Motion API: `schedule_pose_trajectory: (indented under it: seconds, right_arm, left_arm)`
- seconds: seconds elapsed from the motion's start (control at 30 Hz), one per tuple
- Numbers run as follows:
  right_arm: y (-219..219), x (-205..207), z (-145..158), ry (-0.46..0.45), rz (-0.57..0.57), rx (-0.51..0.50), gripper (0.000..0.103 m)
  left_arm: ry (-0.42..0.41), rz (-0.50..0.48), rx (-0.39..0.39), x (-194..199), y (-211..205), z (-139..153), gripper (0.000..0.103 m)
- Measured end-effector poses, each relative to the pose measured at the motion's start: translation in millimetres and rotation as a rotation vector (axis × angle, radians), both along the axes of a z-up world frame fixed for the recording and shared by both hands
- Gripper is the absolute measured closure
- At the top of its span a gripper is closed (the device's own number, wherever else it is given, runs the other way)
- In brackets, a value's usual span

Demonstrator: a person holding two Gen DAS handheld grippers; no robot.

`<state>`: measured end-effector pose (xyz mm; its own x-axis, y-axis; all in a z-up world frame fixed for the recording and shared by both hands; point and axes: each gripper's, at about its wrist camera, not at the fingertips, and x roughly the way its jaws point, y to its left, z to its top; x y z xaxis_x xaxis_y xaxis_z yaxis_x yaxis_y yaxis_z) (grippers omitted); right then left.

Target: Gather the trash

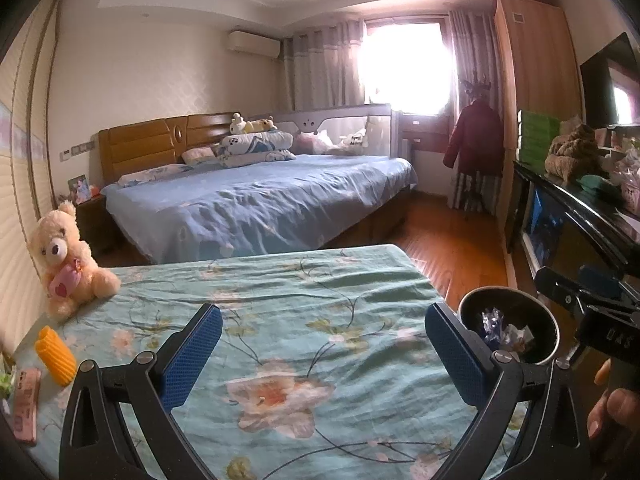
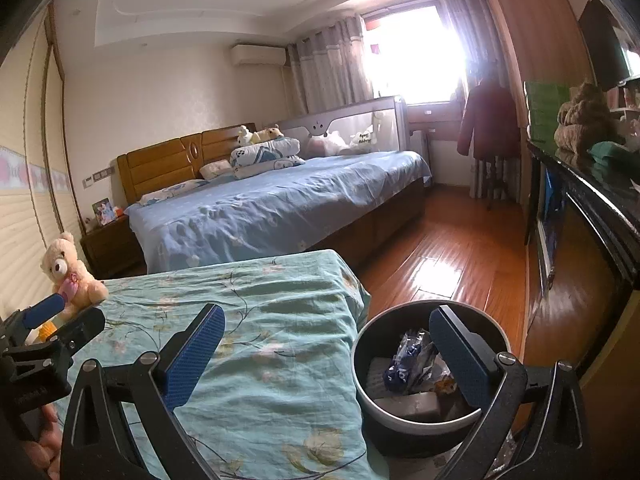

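Trash (image 2: 416,364) lies inside the round bin (image 2: 360,364) on the wood floor, just beside the green floral bed (image 1: 280,280). Both the left gripper (image 1: 324,344) and right gripper (image 2: 328,344) have their jaws wide apart, empty. A teddy bear (image 1: 68,260), yellow object (image 1: 56,354) and pink phone (image 1: 26,404) sit along the bed's wall side.

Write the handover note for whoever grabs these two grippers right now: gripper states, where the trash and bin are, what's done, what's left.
Left gripper: open, nothing between the fingers, over the green floral bed.
Right gripper: open, empty, over the bed edge and the trash bin.
Bin: on the wood floor beside the bed, already holding wrappers and other scraps.
Done: some trash is in the bin.
Left: the middle of the bed shows no trash. Near the wall edge lie a yellow ribbed item and a pink phone, beside a teddy bear; judge whether the yellow item is trash.
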<state>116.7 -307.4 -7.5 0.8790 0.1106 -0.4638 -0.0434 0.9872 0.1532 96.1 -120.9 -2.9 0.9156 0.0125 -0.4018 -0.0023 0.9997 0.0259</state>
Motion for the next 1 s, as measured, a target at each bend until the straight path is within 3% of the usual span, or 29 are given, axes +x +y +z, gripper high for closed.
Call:
schedule_pose_trajectory:
  seconds: [1.0]
  right_arm:
    - [1.7,-2.4,-0.1,0.009,0.012,0.013,0.0]
  left_arm:
    - [-0.004,0.006,-0.013,5.7,8.9,-1.4,0.001]
